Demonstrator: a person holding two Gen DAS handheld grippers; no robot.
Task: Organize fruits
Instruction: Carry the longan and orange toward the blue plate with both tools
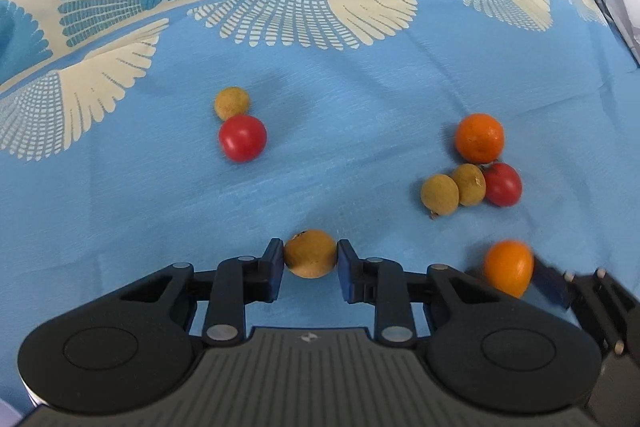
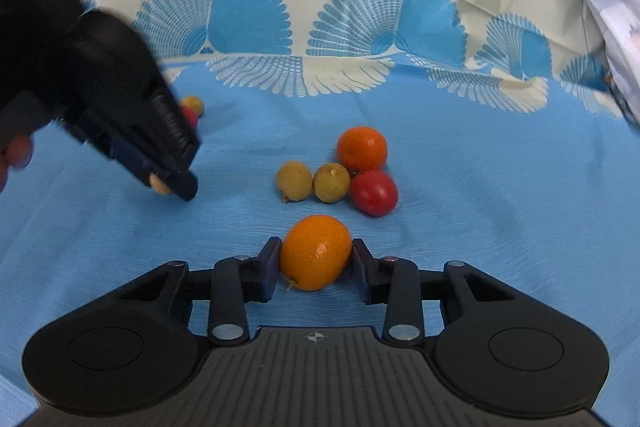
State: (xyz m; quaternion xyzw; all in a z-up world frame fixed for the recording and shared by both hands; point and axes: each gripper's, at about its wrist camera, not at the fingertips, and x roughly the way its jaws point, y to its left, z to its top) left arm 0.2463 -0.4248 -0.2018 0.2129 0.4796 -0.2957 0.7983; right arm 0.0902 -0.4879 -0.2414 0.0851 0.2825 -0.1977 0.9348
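Both tongs gripping: left tongs point(image 1: 311, 254) on longan point(image 1: 310, 253); right tongs point(image 2: 316, 254) on kumquat point(image 2: 315, 251)

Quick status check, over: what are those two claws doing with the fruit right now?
Left gripper shut on a tan longan. Right gripper shut on a kumquat. Both fruits on the blue cloth. Nothing in the way.

— What do the claws look like?
— Left claw point(image 1: 310, 263) and right claw point(image 2: 316, 263): matte black, rounded housings, silver rivets on the linkages, dark blue pads, ribbed grey plate behind — crosshair mark.
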